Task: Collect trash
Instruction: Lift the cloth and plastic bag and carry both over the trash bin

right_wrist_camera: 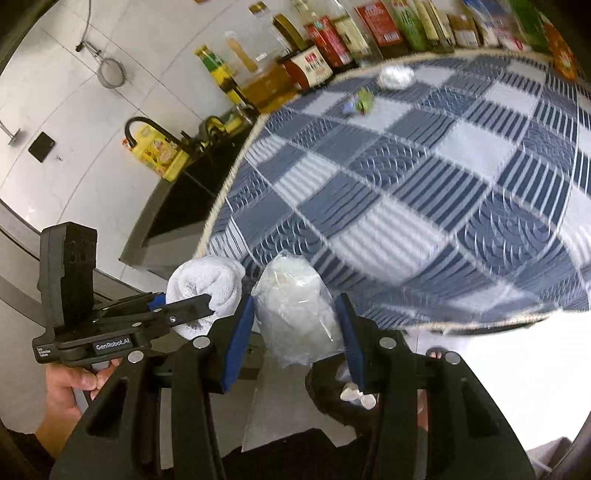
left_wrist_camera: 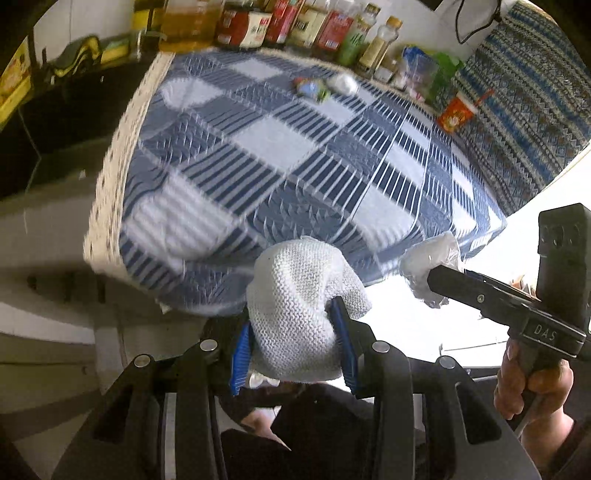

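My left gripper (left_wrist_camera: 295,343) is shut on a balled white knitted cloth (left_wrist_camera: 295,306), held off the table's near edge; it also shows in the right wrist view (right_wrist_camera: 207,284). My right gripper (right_wrist_camera: 299,332) is shut on a crumpled clear plastic bag (right_wrist_camera: 295,314), also seen in the left wrist view (left_wrist_camera: 428,262). On the far side of the blue-and-white checked tablecloth (right_wrist_camera: 424,192) lie a small colourful wrapper (right_wrist_camera: 358,103) and a white crumpled wad (right_wrist_camera: 397,75); both show in the left wrist view, the wrapper (left_wrist_camera: 312,88) and the wad (left_wrist_camera: 343,83).
Bottles and jars (left_wrist_camera: 295,26) line the table's back edge. A red paper cup with a straw (left_wrist_camera: 456,112) stands at the far right by a patterned cloth (left_wrist_camera: 524,92). A black sink with a faucet (right_wrist_camera: 162,136) lies left of the table. Small white bits (right_wrist_camera: 358,397) lie below.
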